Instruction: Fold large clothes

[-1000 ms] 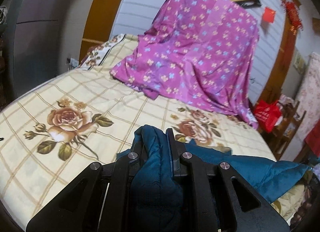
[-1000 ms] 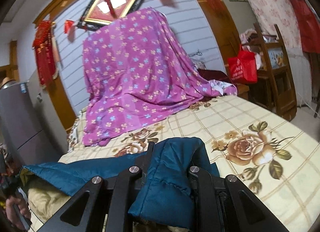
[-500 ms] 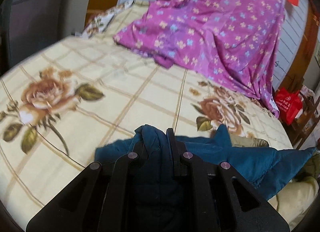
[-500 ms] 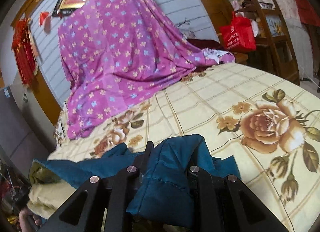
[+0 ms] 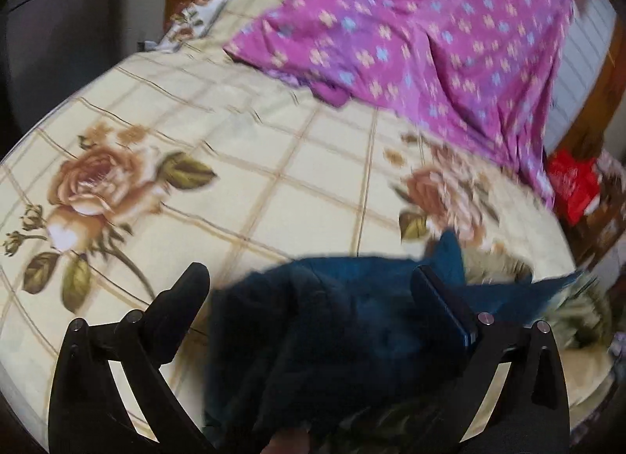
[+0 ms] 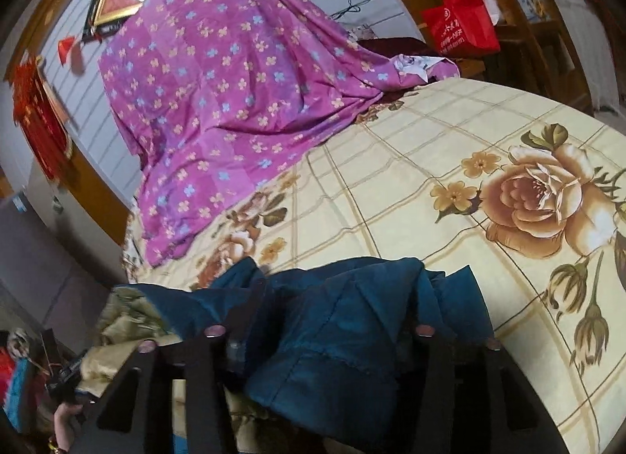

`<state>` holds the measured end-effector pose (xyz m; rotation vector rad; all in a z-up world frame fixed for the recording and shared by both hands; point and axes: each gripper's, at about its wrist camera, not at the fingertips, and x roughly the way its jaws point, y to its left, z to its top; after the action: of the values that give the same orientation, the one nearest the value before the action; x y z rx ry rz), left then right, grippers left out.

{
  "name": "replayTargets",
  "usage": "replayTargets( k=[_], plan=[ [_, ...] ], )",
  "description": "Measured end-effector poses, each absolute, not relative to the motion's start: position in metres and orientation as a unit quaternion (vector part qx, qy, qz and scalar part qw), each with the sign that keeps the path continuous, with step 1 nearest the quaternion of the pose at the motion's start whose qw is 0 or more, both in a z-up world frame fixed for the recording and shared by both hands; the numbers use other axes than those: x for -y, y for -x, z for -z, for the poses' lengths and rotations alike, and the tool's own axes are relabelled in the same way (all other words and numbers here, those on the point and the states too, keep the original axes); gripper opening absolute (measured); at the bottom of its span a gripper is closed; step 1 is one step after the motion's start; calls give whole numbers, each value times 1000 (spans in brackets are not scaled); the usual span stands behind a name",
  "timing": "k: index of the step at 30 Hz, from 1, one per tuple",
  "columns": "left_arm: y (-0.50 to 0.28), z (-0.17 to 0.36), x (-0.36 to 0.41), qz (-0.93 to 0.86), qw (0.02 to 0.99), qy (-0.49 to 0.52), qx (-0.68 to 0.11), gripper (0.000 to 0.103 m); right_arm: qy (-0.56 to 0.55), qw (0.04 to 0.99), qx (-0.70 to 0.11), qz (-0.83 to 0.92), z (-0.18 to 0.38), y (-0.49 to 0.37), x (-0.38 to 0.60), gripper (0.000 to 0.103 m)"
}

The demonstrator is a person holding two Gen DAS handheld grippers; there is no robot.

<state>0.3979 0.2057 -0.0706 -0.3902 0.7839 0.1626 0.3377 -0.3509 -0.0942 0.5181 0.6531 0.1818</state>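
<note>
A dark teal quilted garment (image 5: pixel 332 321) lies bunched at the near edge of the bed (image 5: pixel 242 188). My left gripper (image 5: pixel 309 278) is just above it, its jaws opening to their widest. The fabric sits loose between the fingers, and the left finger (image 5: pixel 187 289) stands apart from it. In the right wrist view the same garment (image 6: pixel 344 329) lies heaped between and over my right gripper (image 6: pixel 344 297). Its jaws are opening too, and a fold covers the right fingertip. The pads no longer pinch the cloth.
The bed has a cream checked sheet with large roses (image 6: pixel 540 196). A purple flowered cloth (image 6: pixel 234 74) drapes over something tall at the far end. An olive-gold fabric (image 6: pixel 125 317) hangs off the near edge. A red bag (image 6: pixel 461 24) and wooden shelves stand beside the bed.
Both grippers came down toward the bed with the teal garment pinched in them. Then both sets of jaws spread and let go of the fabric, the left one much wider.
</note>
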Motion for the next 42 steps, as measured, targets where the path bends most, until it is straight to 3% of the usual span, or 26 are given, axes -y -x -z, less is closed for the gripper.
replayTargets(
  k=[5, 10, 20, 29, 37, 42],
  plan=[
    [-383, 50, -215, -85, 909, 209, -350, 103, -249, 919, -294, -90, 77, -324, 350, 74],
    [-367, 36, -192, -62, 926, 195, -318, 103, -245, 936, -241, -81, 53, -304, 359, 78],
    [-368, 42, -137, -12, 937, 155, -314, 103, -143, 958, -231, -90, 39, -293, 334, 78],
    [-351, 50, -81, 99, 935, 72, -333, 102, 13, 921, -370, -124, 51, -319, 261, 78],
    [-306, 42, -80, 144, 932, 99, -318, 103, -28, 917, -386, -98, 68, -312, 275, 78],
    [-345, 52, -73, 120, 916, 84, -373, 102, -44, 914, -393, -93, 62, -306, 276, 78]
  ],
)
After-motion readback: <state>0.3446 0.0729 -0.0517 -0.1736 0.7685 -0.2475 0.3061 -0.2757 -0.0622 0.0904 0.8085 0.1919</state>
